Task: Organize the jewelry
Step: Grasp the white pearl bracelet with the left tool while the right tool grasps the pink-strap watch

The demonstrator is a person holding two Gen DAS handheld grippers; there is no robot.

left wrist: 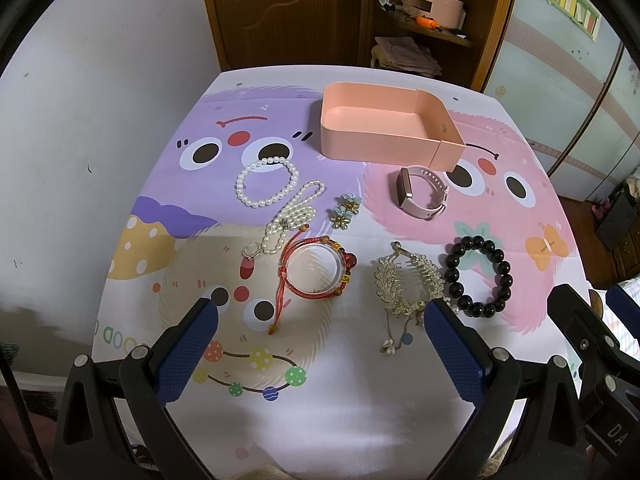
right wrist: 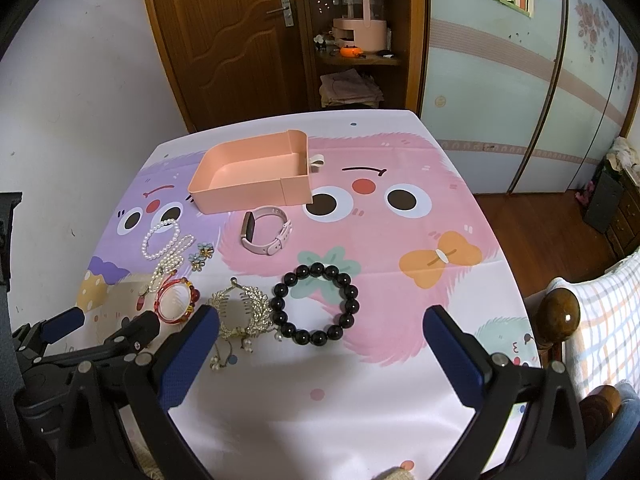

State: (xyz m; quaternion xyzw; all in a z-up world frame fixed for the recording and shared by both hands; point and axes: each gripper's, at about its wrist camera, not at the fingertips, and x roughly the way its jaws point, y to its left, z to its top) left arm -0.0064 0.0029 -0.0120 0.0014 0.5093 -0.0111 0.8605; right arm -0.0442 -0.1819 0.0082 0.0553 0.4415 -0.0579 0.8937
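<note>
An empty pink tray [left wrist: 448,136] [right wrist: 240,196] stands at the far side of the table. In front of it lie a pink watch [left wrist: 420,196] [right wrist: 266,234], a pearl bracelet [left wrist: 266,182] [right wrist: 160,238], a pearl necklace [left wrist: 290,218], flower earrings [left wrist: 344,210] [right wrist: 201,256], a red cord bracelet [left wrist: 316,266] [right wrist: 175,300], a gold leaf hair comb [left wrist: 404,284] [right wrist: 244,312] and a black bead bracelet [left wrist: 478,276] [right wrist: 315,304]. My left gripper [left wrist: 324,312] is open, above the near table. My right gripper [right wrist: 320,320] is open near the black beads.
A cartoon-printed cloth [left wrist: 320,380] [right wrist: 400,240] covers the table. Behind it are a wooden door [left wrist: 280,8] and a shelf with a pink organizer [right wrist: 360,32]. A chair with a wooden knob [right wrist: 558,316] and checked fabric stands at the right.
</note>
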